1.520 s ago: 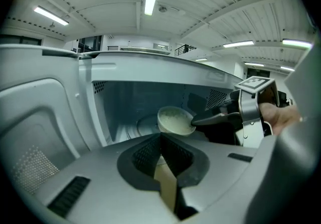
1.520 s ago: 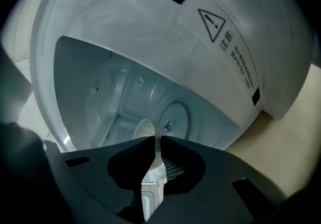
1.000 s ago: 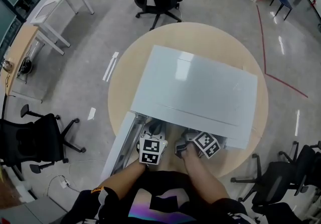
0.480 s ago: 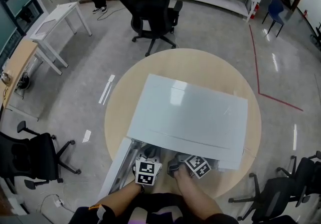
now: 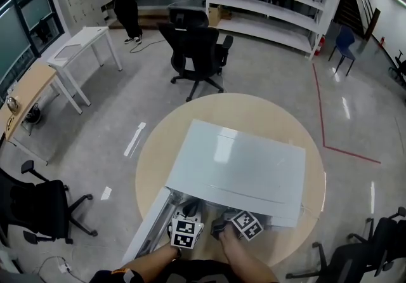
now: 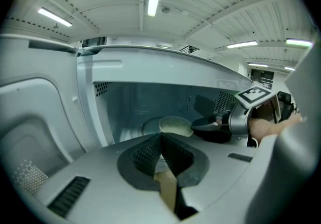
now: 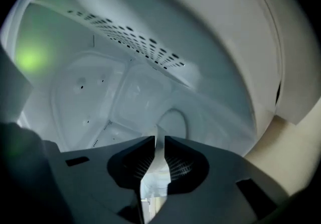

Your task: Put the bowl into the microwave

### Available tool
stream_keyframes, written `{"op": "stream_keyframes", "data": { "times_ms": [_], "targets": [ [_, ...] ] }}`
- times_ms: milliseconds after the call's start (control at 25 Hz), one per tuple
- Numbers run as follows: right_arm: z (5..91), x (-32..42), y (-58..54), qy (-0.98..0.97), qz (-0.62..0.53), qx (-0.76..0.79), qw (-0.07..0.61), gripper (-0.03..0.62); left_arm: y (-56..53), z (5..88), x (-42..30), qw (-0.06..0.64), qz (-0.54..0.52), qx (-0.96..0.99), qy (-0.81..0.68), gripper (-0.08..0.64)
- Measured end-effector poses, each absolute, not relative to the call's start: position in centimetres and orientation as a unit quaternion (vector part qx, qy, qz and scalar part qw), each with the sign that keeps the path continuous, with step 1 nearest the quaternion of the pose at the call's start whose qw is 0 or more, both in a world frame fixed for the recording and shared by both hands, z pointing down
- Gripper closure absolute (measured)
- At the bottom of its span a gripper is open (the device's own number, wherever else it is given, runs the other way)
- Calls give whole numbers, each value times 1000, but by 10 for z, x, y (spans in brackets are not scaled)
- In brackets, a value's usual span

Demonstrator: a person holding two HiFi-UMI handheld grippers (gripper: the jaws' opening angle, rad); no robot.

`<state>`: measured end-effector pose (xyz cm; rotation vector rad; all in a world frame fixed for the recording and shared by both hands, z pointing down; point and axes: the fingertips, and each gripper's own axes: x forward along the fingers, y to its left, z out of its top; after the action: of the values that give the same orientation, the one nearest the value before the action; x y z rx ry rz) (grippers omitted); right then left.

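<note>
The round table [image 5: 151, 148] carries the microwave [image 5: 238, 167], which faces the person so both grippers can reach straight into its front. At the microwave's left front corner the door [image 5: 147, 231] swings wide toward the person, leaving the cavity free for loading.

The left gripper [image 6: 161, 150] hovers just outside the microwave's opening, level with the cavity floor. Its jaws are pressed together with nothing between them. It looks to be idle, kept out of the way while the other one works.

The right gripper [image 6: 201, 126] reaches into the microwave from the right. Its jaws pinch the near wall of the bowl [image 6: 175, 125], a rim grip that keeps the bowl level. The bowl sits inside the microwave, near the middle of the cavity floor. Whether it rests there yet I cannot tell.
</note>
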<state>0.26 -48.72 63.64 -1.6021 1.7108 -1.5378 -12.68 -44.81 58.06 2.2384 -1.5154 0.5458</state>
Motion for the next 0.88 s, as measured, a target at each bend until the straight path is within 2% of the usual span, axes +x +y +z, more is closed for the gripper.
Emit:
{"op": "stream_keyframes", "data": {
  "times_ms": [200,400,880],
  "targets": [
    [631,7,-475,617,-527,-566,146,541,-442,570,-126,185,183,797,-545,514],
    [630,-4,-443,665,-500,-550,71,541,-426,568,-127,193,179,795,-546,514],
    [558,-11,-376,818,-328,-471,-48,543,-382,545,-106,186,163,797,-550,514]
  ]
}}
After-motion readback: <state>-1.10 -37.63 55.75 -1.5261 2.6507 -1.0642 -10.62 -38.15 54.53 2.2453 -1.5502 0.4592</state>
